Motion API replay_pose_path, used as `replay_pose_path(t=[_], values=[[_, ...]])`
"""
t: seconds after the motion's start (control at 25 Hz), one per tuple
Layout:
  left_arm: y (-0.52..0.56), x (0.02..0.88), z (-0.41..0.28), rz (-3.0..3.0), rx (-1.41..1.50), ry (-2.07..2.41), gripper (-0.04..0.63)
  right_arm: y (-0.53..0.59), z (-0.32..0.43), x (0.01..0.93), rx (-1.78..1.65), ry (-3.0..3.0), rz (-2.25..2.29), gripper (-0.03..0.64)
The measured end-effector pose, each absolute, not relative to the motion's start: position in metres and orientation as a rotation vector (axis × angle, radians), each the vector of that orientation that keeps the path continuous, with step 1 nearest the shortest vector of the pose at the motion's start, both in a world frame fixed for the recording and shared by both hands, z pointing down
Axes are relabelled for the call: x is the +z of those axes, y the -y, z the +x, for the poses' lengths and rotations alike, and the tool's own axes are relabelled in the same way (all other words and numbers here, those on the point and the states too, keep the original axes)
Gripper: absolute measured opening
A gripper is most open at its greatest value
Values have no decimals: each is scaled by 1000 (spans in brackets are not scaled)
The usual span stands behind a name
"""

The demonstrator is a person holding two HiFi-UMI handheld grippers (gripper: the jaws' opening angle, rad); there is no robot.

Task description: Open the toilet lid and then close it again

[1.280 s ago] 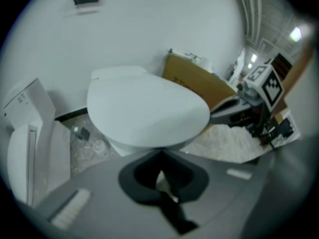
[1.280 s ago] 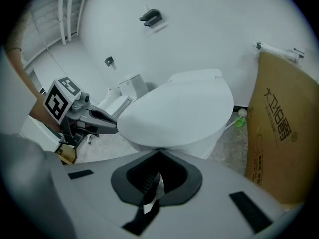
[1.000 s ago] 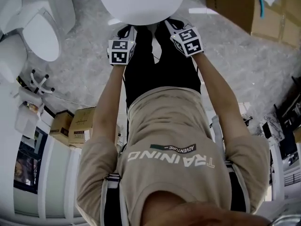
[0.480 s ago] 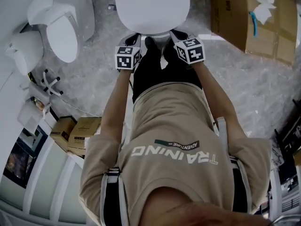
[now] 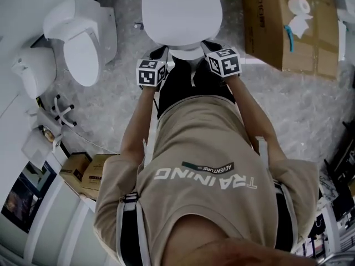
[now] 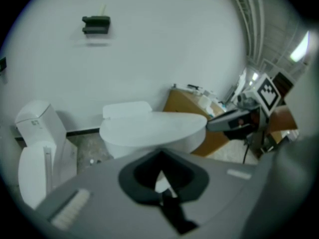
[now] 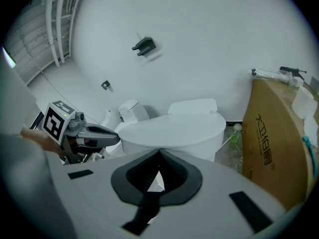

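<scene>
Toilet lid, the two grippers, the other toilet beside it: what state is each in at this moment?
Toilet lid: down, closed on the bowl.
Left gripper: jaws together, nothing held.
Right gripper: jaws together, nothing held.
Neighbouring toilet's lid: down.

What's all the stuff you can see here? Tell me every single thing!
Toilet: one, white, closed, straight ahead.
Second toilet: one, white, to its left.
Fixture: one, white, farther left.
Big box: one, brown, to the right.
Paper roll: one, white, on the big box.
Small boxes: two, brown, lower left.
Bracket: one, black, on the wall.
Shirt: one, tan, on the person.
Left tool: one, grey, shut, empty.
Right tool: one, grey, shut, empty.
</scene>
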State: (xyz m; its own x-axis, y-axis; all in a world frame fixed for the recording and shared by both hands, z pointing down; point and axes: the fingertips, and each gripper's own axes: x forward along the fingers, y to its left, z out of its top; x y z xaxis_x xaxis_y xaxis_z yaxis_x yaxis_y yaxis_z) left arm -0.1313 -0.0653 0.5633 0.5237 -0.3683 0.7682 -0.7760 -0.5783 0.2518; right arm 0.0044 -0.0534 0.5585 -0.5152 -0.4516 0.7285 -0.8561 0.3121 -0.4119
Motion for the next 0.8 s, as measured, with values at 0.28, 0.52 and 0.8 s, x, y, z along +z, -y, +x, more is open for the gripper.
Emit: replay_pose_path(t=[0.28,0.52,0.8], values=[[87,539,-130,2266,901,801,5,77,5,533,1063,2035,1237,11],[114,511,-129,2333,784,743,5,104,8,505,1026,2017,1300,11],[134,493,-128,2388,796,659,5,125,7,488,982,1978,1261,12]])
